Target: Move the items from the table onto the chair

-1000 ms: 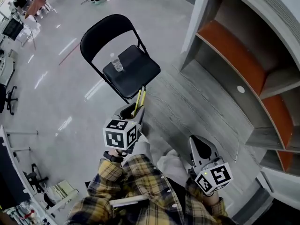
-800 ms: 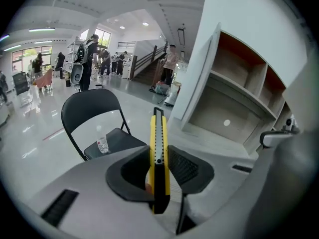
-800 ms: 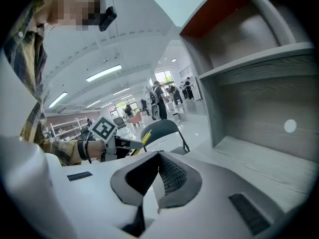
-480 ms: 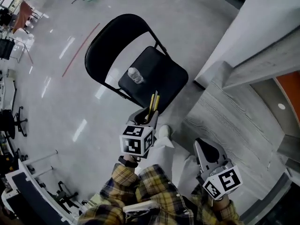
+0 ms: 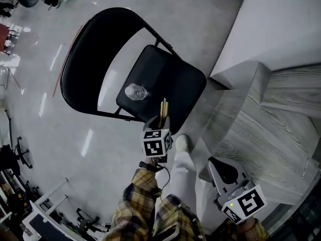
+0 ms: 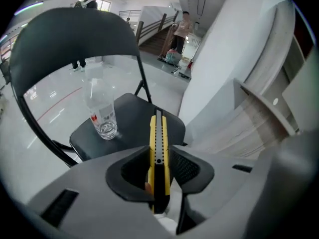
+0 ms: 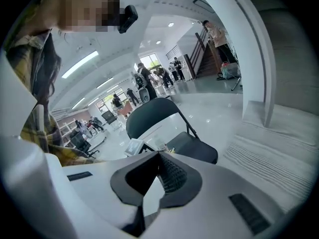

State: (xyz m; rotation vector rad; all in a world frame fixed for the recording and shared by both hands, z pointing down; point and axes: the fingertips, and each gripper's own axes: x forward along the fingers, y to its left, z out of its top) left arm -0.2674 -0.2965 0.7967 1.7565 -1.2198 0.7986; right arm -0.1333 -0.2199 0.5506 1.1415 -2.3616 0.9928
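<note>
A black folding chair [image 5: 173, 82] stands on the pale floor, with a clear plastic water bottle [image 5: 135, 92] upright on its seat. My left gripper [image 5: 161, 118] is shut on a yellow and black utility knife [image 5: 163, 110], which points over the near edge of the seat. In the left gripper view the knife [image 6: 159, 153] stands on edge between the jaws, with the bottle [image 6: 102, 114] and the chair seat [image 6: 129, 128] just beyond it. My right gripper [image 5: 220, 170] hangs lower right, away from the chair, shut on nothing. From the right gripper view the chair [image 7: 192, 146] lies ahead.
A grey wood-grain platform [image 5: 261, 129] and a white wall block [image 5: 281, 24] rise to the right of the chair. The person's light trouser leg and shoe [image 5: 181, 143] are below the seat. Several people [image 7: 144, 81] stand far off in the hall.
My left gripper has carried the knife forward until its tip is over the chair seat. The view has swung over the chair, and the shelves at the right have dropped out of sight.
</note>
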